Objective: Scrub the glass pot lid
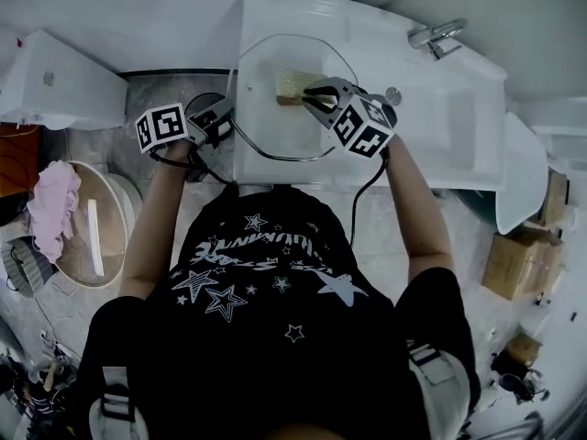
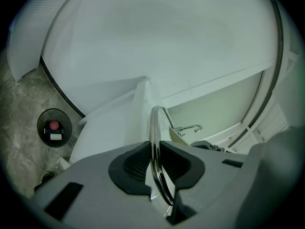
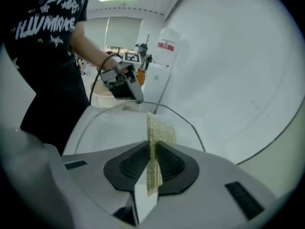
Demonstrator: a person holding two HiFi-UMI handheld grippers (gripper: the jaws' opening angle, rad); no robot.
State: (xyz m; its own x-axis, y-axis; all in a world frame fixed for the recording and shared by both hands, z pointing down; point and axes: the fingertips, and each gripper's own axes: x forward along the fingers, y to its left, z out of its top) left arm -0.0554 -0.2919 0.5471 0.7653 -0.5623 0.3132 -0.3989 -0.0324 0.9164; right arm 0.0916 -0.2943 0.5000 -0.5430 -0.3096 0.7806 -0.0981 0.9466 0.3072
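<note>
The glass pot lid (image 1: 275, 131) with a metal rim is held tilted over the white sink basin (image 1: 440, 108). My left gripper (image 1: 223, 123) is at the lid's left edge, shut on its metal rim (image 2: 154, 128), which runs up between the pads. My right gripper (image 1: 314, 95) reaches over the lid's far side, shut on a yellowish mesh scrub pad (image 1: 292, 86). The pad (image 3: 153, 137) stands upright between the pads, just above the glass (image 3: 114, 123). The left gripper (image 3: 125, 80) shows beyond the lid in the right gripper view.
A chrome faucet (image 1: 438, 35) stands at the sink's back right, also visible as the faucet (image 2: 188, 128). A white tank (image 1: 55, 81) sits left, a round tub with a pink cloth (image 1: 53, 204) below it. Cardboard boxes (image 1: 518, 264) lie right. A floor drain (image 2: 55, 128) is on the tiles.
</note>
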